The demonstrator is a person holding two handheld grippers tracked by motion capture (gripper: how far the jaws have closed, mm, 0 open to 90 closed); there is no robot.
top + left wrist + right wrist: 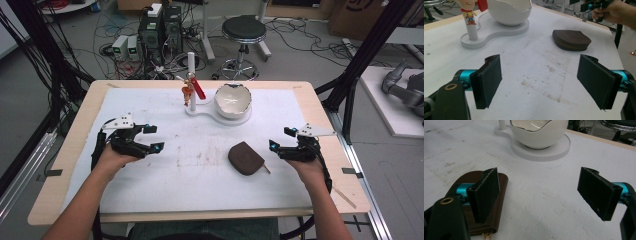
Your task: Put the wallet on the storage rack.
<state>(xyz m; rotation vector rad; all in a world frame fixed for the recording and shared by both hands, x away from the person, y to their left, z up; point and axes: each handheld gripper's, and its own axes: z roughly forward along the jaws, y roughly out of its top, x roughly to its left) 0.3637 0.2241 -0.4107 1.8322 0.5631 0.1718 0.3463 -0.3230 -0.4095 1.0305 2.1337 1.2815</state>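
Left gripper [154,138] at mid-left, right gripper [281,138] at mid-right — both held low over the table [150,200], jaws spread wide, gripping nothing. Brown pouch [245,158] lies centre-right, just beside the right gripper.

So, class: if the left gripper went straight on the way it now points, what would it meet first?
Probably nothing at first: the left gripper, jaws open, faces bare cloth. The pouch sits right of its line, the bowl left; depth is unclear.

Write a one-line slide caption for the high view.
Person holds the open left gripper and right gripper above a white mat, flanking a brown zip pouch; egg-shaped bowl on its stand behind.
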